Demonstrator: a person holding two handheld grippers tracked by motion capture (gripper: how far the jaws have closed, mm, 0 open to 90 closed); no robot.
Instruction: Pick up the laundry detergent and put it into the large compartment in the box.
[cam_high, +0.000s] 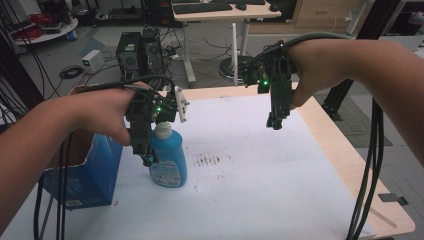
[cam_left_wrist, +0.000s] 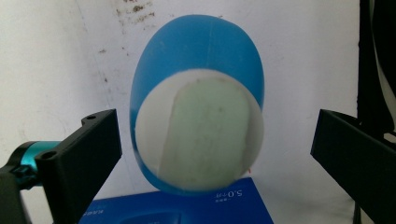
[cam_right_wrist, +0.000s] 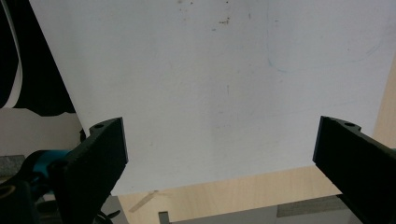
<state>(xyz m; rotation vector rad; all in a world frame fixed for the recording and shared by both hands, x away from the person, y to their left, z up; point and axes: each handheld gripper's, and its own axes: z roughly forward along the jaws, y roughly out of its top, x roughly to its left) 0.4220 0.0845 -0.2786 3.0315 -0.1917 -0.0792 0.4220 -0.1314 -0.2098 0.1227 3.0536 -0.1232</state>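
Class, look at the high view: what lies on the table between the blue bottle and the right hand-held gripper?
Bare white table cover, with a patch of dark smudges right of the blue bottle; the right hand-held gripper hangs open above it.

The bottle (cam_high: 168, 159) stands on the bench (cam_high: 260, 180), left of centre, with the box (cam_high: 82, 175) just to its left. The left gripper (cam_high: 148, 160) hangs over the bottle; the right gripper (cam_high: 274, 123) hangs well apart, farther back.

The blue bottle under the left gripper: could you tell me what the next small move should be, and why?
Probably close the left gripper on the blue bottle. In the left gripper view its jaws stand open, one on each side of the white cap, with a gap on both sides, so nothing is gripped yet. The bottle stands upright on the white table sheet, beside the blue box.
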